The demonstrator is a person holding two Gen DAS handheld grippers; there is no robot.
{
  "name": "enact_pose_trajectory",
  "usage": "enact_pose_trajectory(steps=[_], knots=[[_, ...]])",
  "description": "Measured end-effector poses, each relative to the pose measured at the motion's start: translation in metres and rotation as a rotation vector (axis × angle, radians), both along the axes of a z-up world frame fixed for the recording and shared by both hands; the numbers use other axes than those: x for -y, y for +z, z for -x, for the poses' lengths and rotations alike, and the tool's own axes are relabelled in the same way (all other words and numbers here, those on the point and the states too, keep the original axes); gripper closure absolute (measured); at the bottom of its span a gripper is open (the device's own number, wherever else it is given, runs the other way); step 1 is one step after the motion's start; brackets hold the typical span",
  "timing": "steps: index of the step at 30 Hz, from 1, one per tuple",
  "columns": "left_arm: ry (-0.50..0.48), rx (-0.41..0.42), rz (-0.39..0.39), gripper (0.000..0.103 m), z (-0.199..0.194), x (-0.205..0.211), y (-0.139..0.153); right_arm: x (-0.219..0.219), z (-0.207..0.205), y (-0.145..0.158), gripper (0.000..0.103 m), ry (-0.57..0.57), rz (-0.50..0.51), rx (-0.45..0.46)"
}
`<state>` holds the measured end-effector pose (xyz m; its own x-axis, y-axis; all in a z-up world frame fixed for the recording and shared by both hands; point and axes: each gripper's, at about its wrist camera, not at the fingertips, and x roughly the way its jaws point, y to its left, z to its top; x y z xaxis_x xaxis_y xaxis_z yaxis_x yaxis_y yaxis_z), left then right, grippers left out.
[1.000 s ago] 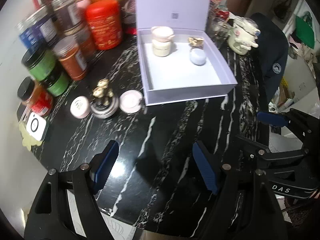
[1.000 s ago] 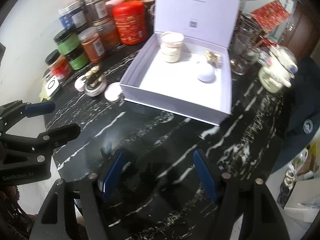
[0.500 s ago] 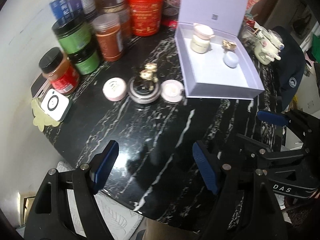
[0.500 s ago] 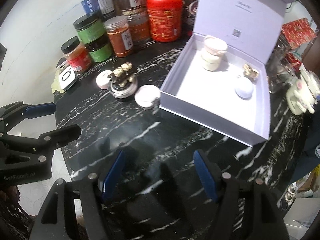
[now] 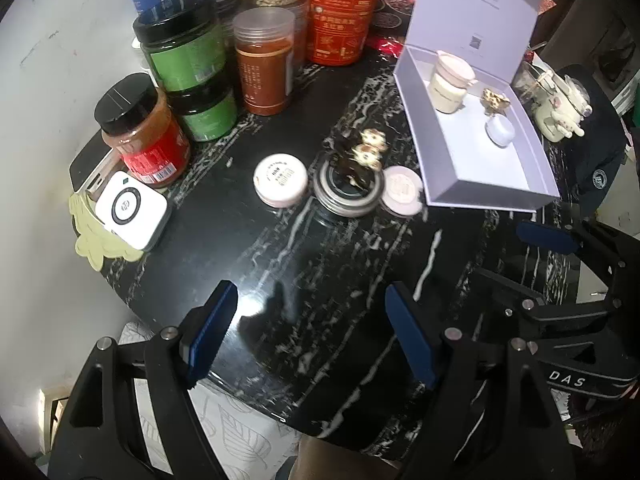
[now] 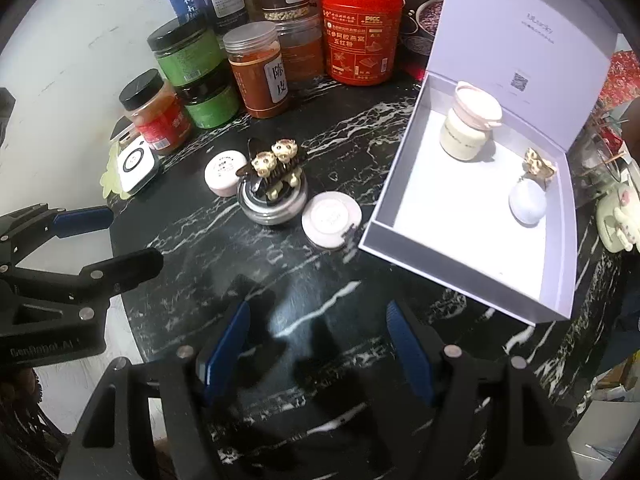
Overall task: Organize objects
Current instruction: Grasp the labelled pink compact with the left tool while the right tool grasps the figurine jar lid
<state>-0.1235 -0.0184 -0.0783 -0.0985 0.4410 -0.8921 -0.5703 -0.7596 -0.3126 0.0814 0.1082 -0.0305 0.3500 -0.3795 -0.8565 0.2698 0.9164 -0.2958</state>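
An open lilac gift box point(image 5: 452, 164) point(image 6: 460, 268) stands on the black marble table point(image 5: 328, 280), lid raised. Inside it are a cream jar with a pink lid point(image 5: 450, 82) point(image 6: 472, 124), a gold clip point(image 6: 538, 166) and a pale oval case point(image 5: 500, 130) point(image 6: 527, 202). Left of the box lie a pink round tin point(image 5: 401, 191) point(image 6: 331, 219), a silver tin carrying a hair clip with two small figures point(image 5: 349, 184) point(image 6: 274, 192), and a second pink tin point(image 5: 281, 179) point(image 6: 225, 172). My left gripper point(image 5: 310, 336) and right gripper point(image 6: 318, 348) hover open over bare table, nothing between the fingers.
Jars and canisters crowd the back left: green-labelled jars point(image 5: 188, 64), a red-labelled jar point(image 5: 144, 132), an orange spice jar point(image 5: 266, 64), a red canister point(image 5: 340, 12). A white square device point(image 5: 130, 210) lies at the table's left edge. A plush-topped cup point(image 5: 560, 112) stands right of the box.
Both grippers have travelled left and sunk toward the table. The tins and jars, earlier at the left margin, now sit near the middle of both views. Jaws unchanged.
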Motion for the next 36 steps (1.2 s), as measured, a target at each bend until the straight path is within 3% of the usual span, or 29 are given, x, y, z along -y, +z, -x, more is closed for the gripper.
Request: enact_pose_trajectory(steps=[11, 12, 36], knots=[[-0.019, 0.017, -0.005, 0.028, 0.039, -0.007, -0.013, 0.009, -0.036, -0.006, 0.031, -0.031, -0.007, -0.003], [-0.02, 0.018, -0.005, 0.028, 0.042, -0.008, -0.014, 0.01, -0.039, -0.006, 0.031, -0.099, -0.039, 0.032], [0.006, 0.125, 0.023, 0.028, 0.103, -0.005, -0.066, 0.017, -0.124, -0.03, 0.031, -0.084, -0.099, -0.007]])
